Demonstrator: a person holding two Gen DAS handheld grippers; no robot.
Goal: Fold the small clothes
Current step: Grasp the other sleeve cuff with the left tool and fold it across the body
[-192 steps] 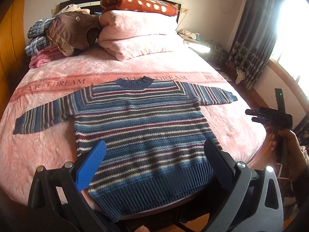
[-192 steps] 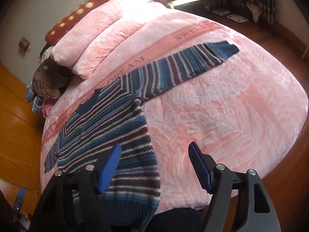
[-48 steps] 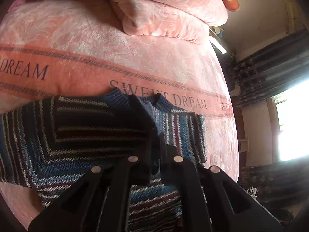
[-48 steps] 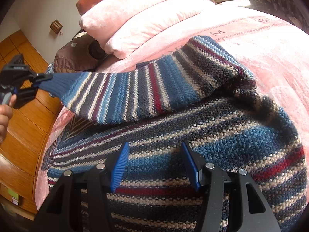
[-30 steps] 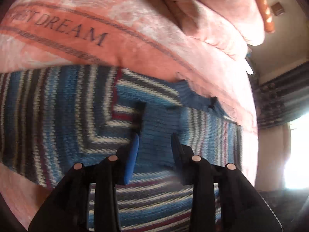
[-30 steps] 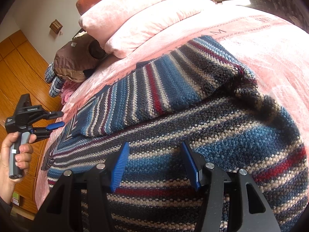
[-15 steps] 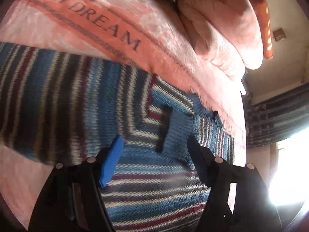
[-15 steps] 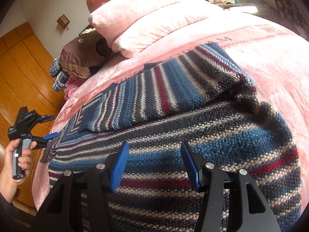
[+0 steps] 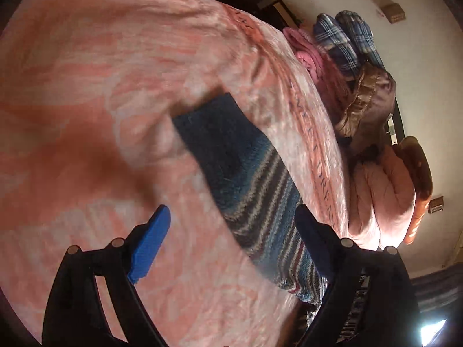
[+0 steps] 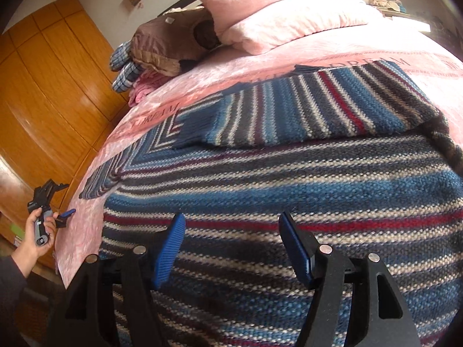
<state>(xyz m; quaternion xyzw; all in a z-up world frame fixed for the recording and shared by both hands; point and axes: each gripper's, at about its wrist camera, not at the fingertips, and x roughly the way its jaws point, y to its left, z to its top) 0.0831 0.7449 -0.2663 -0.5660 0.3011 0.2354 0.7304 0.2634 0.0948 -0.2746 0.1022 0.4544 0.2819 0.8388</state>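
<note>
A blue, grey and red striped knit sweater [image 10: 289,190] lies flat on the pink bedspread [image 10: 202,72]. Its right sleeve [image 10: 289,115] is folded across the chest, cuff toward the left. Its left sleeve [image 9: 249,185] still stretches out over the bedspread [image 9: 101,86], dark blue cuff [image 9: 211,121] at the end. My left gripper [image 9: 231,243] hovers open just short of that sleeve, nothing between its fingers; the view is blurred. It also shows as a small gripper [image 10: 63,215] held by a hand at the bed's left edge. My right gripper [image 10: 231,248] stands open over the sweater's lower body.
Pink pillows [image 10: 275,8] and a pile of brown, plaid and pink clothes [image 10: 162,43] sit at the head of the bed. A wooden wardrobe [image 10: 49,86] stands left of the bed. The bed edge drops off near the person's hand [image 10: 37,231].
My left gripper has swung away from the folded right sleeve's cuff and moved out left to the outstretched left sleeve, staying open. The right gripper has barely shifted.
</note>
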